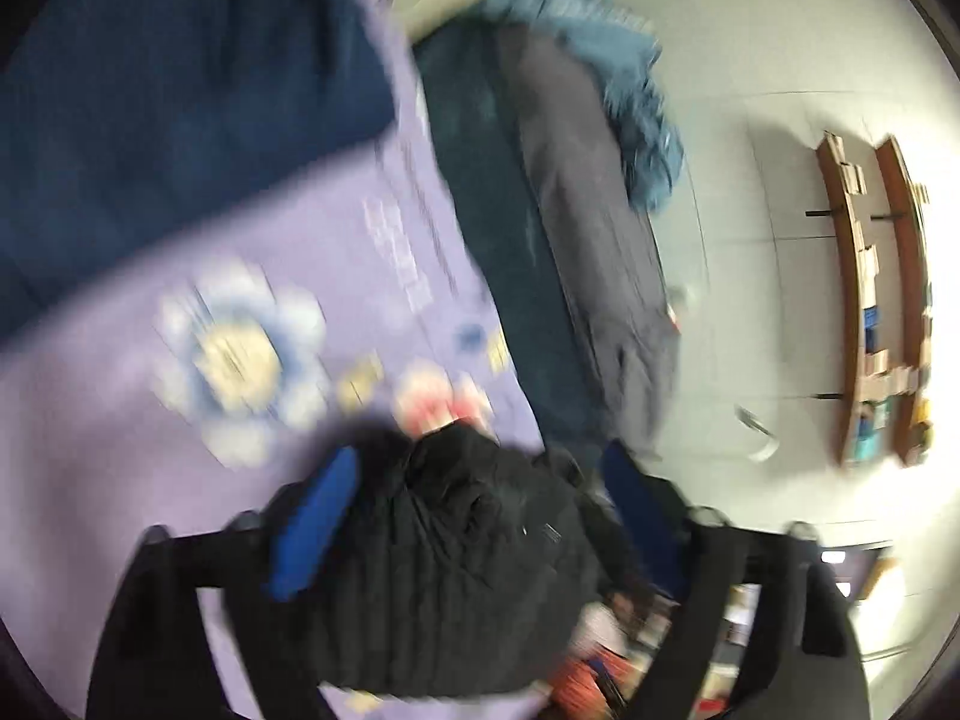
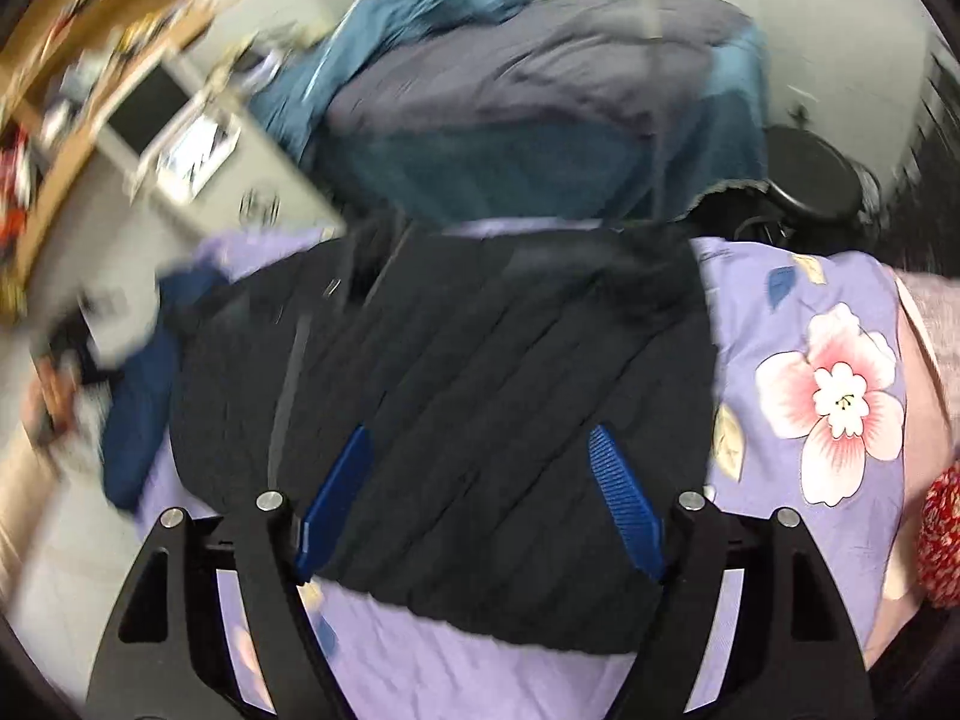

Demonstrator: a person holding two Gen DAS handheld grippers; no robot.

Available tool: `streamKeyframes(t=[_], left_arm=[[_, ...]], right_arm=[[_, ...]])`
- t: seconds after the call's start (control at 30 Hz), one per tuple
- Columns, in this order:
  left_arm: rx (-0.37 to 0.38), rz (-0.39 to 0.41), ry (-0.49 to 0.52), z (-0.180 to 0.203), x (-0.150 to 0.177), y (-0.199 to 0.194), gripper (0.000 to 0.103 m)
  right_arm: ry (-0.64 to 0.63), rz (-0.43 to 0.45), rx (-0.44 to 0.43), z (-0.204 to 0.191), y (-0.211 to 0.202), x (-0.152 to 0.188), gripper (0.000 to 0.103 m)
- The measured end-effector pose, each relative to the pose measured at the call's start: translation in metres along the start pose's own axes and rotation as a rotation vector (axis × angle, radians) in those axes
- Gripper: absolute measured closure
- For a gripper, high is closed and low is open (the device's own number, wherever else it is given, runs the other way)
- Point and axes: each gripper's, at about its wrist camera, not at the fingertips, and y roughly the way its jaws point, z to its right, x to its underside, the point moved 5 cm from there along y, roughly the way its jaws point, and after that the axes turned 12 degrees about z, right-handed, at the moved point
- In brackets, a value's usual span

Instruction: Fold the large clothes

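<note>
A black quilted jacket (image 2: 456, 372) lies bunched and folded on the lilac floral bedsheet (image 2: 840, 312). In the right wrist view it fills the middle, and my right gripper (image 2: 480, 432) hovers over its near part with both blue fingers (image 2: 336, 498) spread wide and nothing pinched. In the blurred left wrist view one end of the jacket (image 1: 468, 546) sits between the wide-spread blue fingers (image 1: 318, 528) of my left gripper (image 1: 480, 456). The pads stand apart from the fabric at both sides. A strip of the jacket's zip shows at the left in the right wrist view.
A navy garment (image 1: 180, 120) lies on the sheet beyond the jacket and shows again at the bed's left edge (image 2: 144, 408). Grey and teal bedding (image 2: 540, 120) is heaped past the bed. A black stool (image 2: 816, 174), wall shelves (image 1: 870, 300) and a desk (image 2: 180, 138) surround it.
</note>
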Motion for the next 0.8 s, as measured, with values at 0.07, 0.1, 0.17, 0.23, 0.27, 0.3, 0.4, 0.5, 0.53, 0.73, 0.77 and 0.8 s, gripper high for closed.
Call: streamKeyframes(t=[0.07, 0.1, 0.17, 0.23, 0.27, 0.3, 0.4, 0.5, 0.53, 0.73, 0.77, 0.8], left_arm=[[-0.029, 0.055, 0.094, 0.017, 0.005, -0.018, 0.012], [-0.055, 0.05, 0.157, 0.025, 0.016, -0.019, 0.011], [-0.13, 0.016, 0.361, 0.047, 0.059, -0.013, 0.011], [-0.186, 0.01, 0.589, 0.066, 0.123, -0.003, 0.009], [-0.189, 0.004, 0.67, 0.071, 0.153, 0.003, 0.006], [-0.181, -0.01, 0.749, 0.074, 0.188, 0.01, 0.006], [-0.209, -0.068, 0.896, 0.071, 0.267, 0.045, 0.006], [-0.333, -0.081, 1.036, 0.066, 0.306, 0.094, 0.006], [-0.379, -0.071, 1.07, 0.064, 0.309, 0.104, 0.005], [-0.484, -0.149, 1.015, 0.061, 0.284, 0.163, 0.004], [-0.487, -0.162, 1.003, 0.06, 0.278, 0.168, 0.004], [-0.494, -0.174, 1.008, 0.059, 0.276, 0.173, 0.004]], right_arm=[[-0.054, -0.021, -0.011, -0.018, 0.003, 0.013, 0.028], [-0.084, -0.027, -0.009, -0.028, 0.006, 0.019, 0.028], [-0.122, -0.036, -0.008, -0.043, 0.01, 0.028, 0.028], [-0.161, -0.033, 0.007, -0.055, 0.016, 0.035, 0.028], [-0.169, -0.029, 0.018, -0.059, 0.018, 0.039, 0.028], [-0.17, -0.031, 0.023, -0.063, 0.021, 0.042, 0.028], [-0.163, -0.048, 0.06, -0.06, 0.035, 0.05, 0.026], [-0.175, -0.098, 0.117, -0.051, 0.057, 0.054, 0.022], [-0.182, -0.109, 0.136, -0.046, 0.066, 0.053, 0.022], [-0.169, -0.201, 0.22, -0.025, 0.11, 0.045, 0.005], [-0.163, -0.207, 0.229, -0.023, 0.116, 0.044, 0.005], [-0.158, -0.214, 0.235, -0.021, 0.121, 0.045, 0.005]])
